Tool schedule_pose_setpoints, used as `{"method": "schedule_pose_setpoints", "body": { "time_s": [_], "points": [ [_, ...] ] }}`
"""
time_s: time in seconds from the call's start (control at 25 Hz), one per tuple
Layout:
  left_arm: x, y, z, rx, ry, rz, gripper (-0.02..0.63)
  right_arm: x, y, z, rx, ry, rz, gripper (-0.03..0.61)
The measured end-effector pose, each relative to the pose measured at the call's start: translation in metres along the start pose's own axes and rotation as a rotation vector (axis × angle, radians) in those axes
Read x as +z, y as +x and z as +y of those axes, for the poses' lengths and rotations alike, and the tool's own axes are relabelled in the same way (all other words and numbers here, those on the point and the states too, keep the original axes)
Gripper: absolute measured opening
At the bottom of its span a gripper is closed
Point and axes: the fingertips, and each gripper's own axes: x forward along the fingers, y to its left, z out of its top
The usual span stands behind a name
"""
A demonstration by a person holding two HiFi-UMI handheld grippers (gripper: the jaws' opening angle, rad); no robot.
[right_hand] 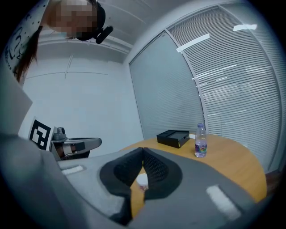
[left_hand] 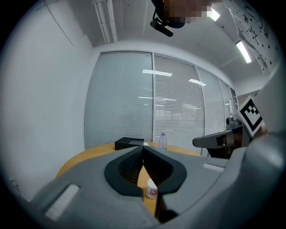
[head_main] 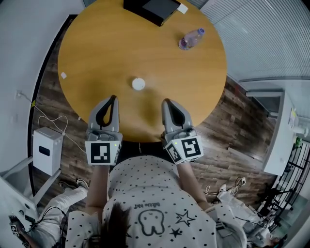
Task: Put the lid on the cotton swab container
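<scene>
A small white round cotton swab container stands near the middle of the round wooden table, white top showing. My left gripper hovers over the table's near edge, below and left of the container, shut and empty. To the container's lower right, my right gripper is likewise shut with nothing in it. In the left gripper view the container shows low behind the shut left gripper. The right gripper view shows the container behind the shut right gripper. No separate lid is visible.
A black box lies at the table's far edge, with a water bottle lying to its right. A small white scrap rests near the left rim. On the floor at left sits a white device with cables.
</scene>
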Motion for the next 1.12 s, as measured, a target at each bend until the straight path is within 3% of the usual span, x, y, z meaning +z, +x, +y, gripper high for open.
{"method": "schedule_pose_setpoints", "body": {
  "time_s": [0.24, 0.56, 1.04, 1.12],
  "points": [
    [-0.008, 0.001, 0.003, 0.024, 0.027, 0.020, 0.011, 0.000, 0.004, -0.004, 0.012, 0.000, 0.004, 0.003],
    [-0.003, 0.000, -0.001, 0.024, 0.006, 0.003, 0.011, 0.000, 0.003, -0.006, 0.020, 0.005, 0.004, 0.003],
    [-0.026, 0.017, -0.017, -0.074, 0.050, 0.084, 0.015, -0.005, 0.009, -0.014, 0.055, 0.028, 0.014, 0.005],
    [-0.034, 0.021, -0.021, -0.101, 0.060, 0.108, 0.103, -0.009, 0.012, -0.018, 0.053, 0.040, 0.022, 0.005]
  ]
}}
